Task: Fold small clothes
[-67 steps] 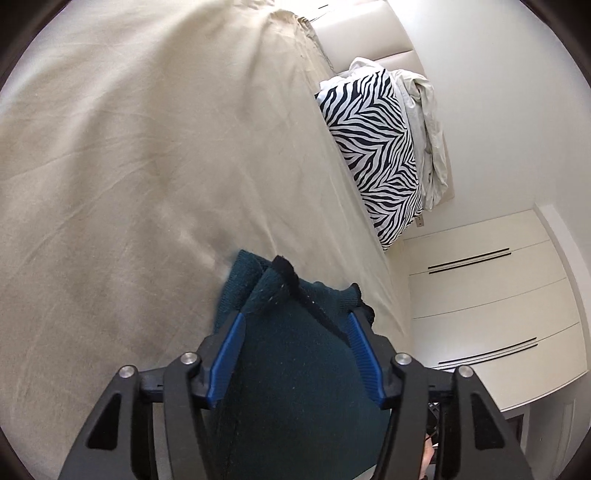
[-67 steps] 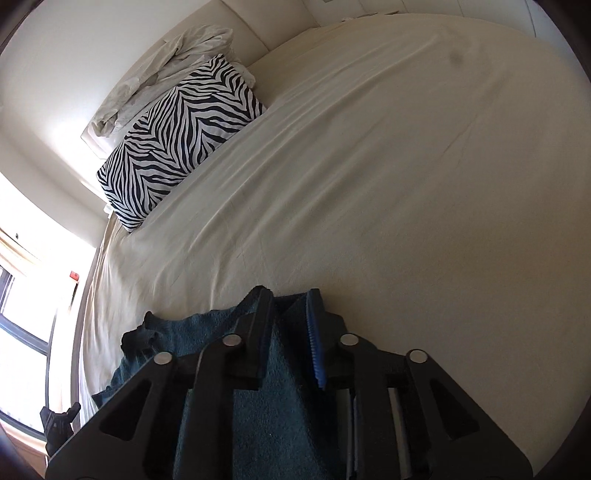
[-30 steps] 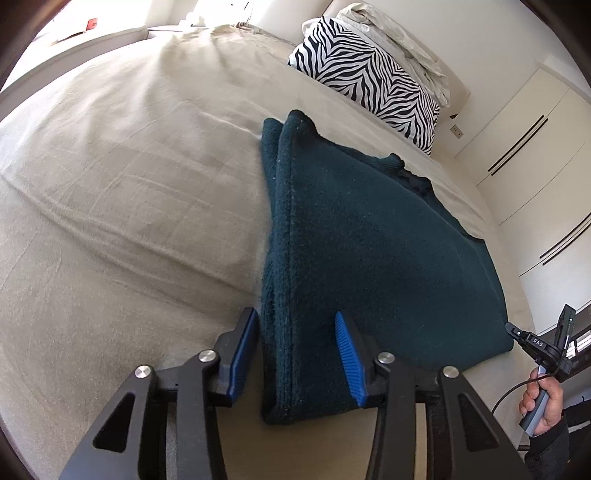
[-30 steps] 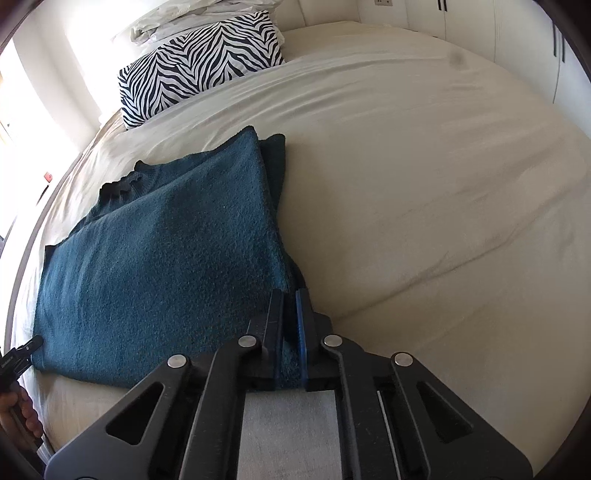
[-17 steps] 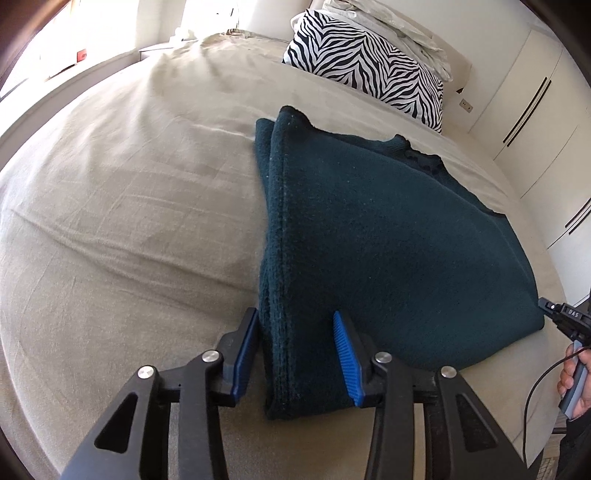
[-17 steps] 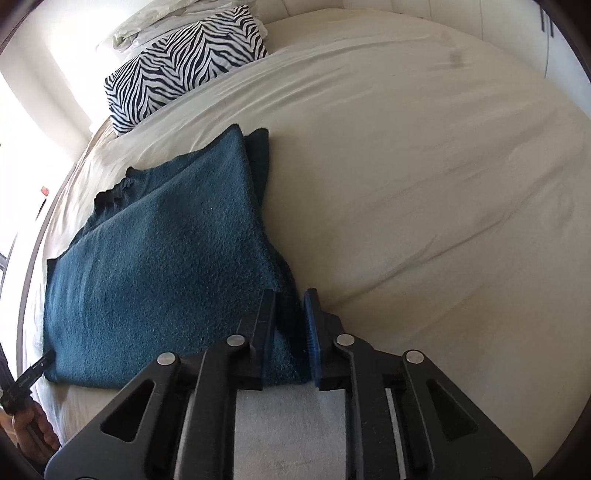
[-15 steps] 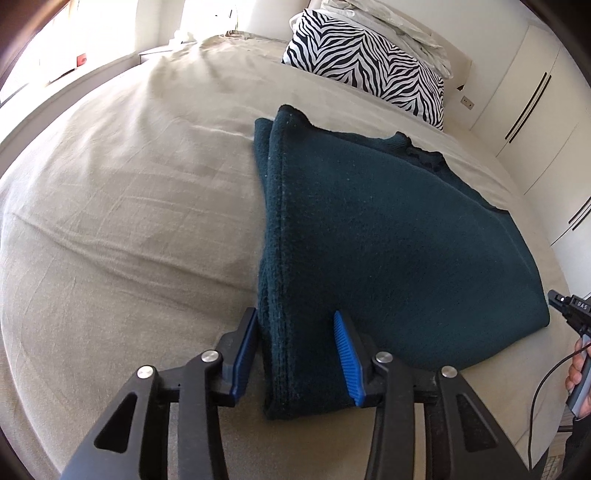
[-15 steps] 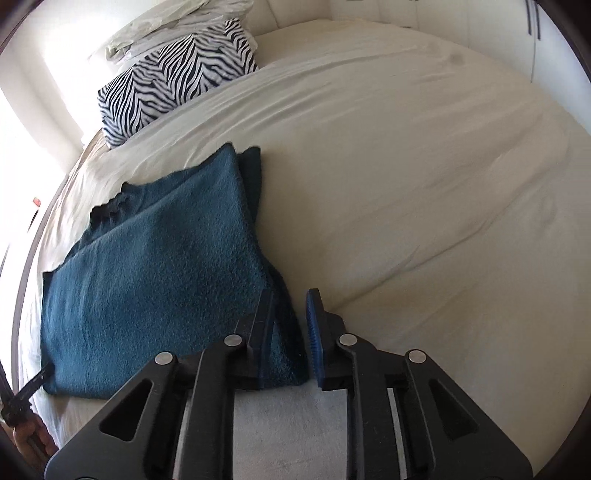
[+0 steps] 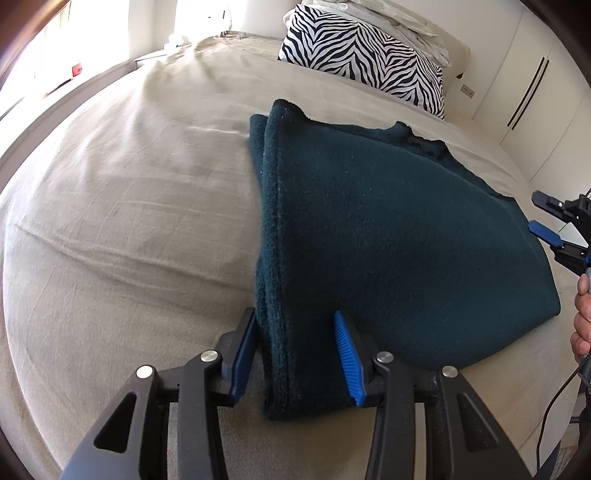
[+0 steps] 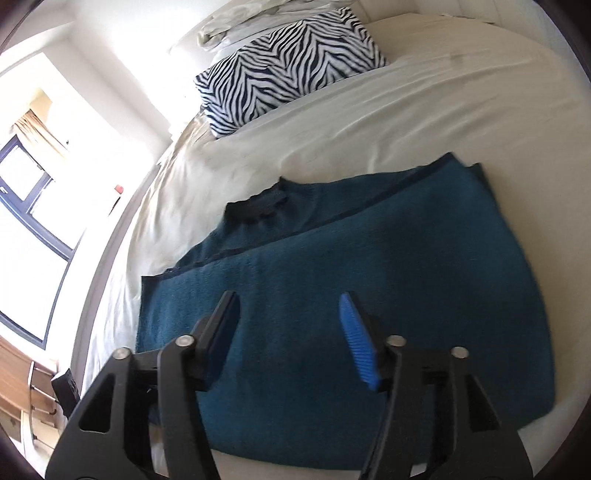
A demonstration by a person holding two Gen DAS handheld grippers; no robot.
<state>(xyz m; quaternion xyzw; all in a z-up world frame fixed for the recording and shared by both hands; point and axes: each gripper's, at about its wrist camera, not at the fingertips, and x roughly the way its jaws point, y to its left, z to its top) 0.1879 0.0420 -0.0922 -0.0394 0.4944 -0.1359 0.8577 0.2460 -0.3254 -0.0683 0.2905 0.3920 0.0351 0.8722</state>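
Note:
A dark teal knitted garment (image 9: 388, 240) lies folded in half on the beige bed sheet (image 9: 129, 221). It also shows in the right wrist view (image 10: 369, 277), its upper layer lying short of the collar edge. My left gripper (image 9: 295, 354) is open, its jaws astride the garment's near folded corner without pinching it. My right gripper (image 10: 291, 332) is open and empty, hovering above the middle of the garment. The right gripper also shows at the right edge of the left wrist view (image 9: 554, 229).
A zebra-print pillow (image 9: 369, 51) and crumpled white bedding (image 10: 251, 22) lie at the head of the bed. White wardrobe doors (image 9: 535, 92) stand on one side, a window (image 10: 29, 206) on the other. Bare sheet surrounds the garment.
My right gripper has let go of the garment's corner, opened wide, and lifted and swung over the middle of the garment. My left gripper has stayed open around the near corner.

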